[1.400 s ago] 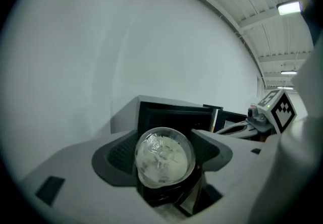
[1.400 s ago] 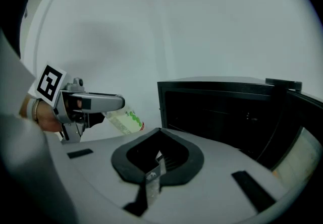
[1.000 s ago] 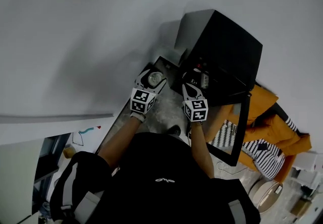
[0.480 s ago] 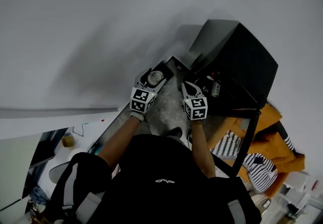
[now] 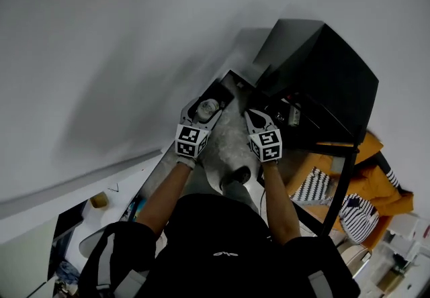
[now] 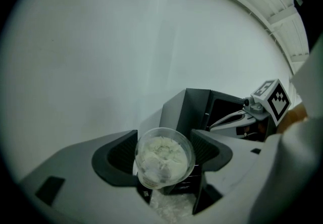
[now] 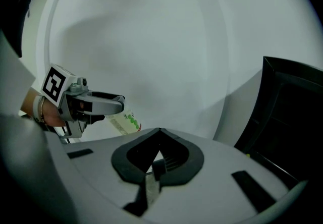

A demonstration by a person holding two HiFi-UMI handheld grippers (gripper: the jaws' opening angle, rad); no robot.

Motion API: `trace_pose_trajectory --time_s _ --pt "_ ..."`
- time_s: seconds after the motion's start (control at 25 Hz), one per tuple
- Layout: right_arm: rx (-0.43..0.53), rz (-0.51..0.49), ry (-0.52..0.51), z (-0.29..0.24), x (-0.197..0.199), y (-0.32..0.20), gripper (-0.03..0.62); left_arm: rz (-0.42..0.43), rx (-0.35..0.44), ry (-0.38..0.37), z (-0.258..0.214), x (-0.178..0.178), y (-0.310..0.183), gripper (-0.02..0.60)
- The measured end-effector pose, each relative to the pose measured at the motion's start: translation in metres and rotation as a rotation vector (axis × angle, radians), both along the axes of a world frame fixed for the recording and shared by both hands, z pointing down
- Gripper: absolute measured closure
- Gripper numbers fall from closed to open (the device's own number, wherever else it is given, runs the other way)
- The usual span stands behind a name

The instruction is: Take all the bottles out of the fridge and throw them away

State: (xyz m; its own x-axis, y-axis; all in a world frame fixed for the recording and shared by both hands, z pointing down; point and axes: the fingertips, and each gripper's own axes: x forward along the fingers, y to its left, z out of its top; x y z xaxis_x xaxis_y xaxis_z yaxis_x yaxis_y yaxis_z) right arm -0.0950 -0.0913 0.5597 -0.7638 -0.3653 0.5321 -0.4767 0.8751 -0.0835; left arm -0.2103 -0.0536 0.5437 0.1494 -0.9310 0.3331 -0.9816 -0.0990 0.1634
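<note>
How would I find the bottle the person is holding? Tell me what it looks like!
Start at the big black fridge against the white wall, then look just left of it to the left gripper. Between its fingers sits the bottle, seen end-on: clear plastic with lumpy white stuff inside. The right gripper beside it is shut and holds nothing.

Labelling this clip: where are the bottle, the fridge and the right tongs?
bottle [image 6: 164, 160], left gripper view, its clear base.
fridge [image 5: 322, 62], head view, its black outer panel.
right tongs [image 7: 159, 129], right gripper view, where the shut tips meet.
</note>
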Motion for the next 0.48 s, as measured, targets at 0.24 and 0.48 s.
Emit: trace_pose_trajectory --time_s 0.24,0.48 --pt "-0.019 0.041 -0.016 0.045 -0.017 -0.025 0.585 0.046 -0.044 0.006 0.061 -0.012 -0.015 0.249" --pt "-0.057 0.111 -0.051 0.119 -0.026 -0.050 0.585 0.092 -0.096 0.001 0.139 -0.017 -0.036 0.249"
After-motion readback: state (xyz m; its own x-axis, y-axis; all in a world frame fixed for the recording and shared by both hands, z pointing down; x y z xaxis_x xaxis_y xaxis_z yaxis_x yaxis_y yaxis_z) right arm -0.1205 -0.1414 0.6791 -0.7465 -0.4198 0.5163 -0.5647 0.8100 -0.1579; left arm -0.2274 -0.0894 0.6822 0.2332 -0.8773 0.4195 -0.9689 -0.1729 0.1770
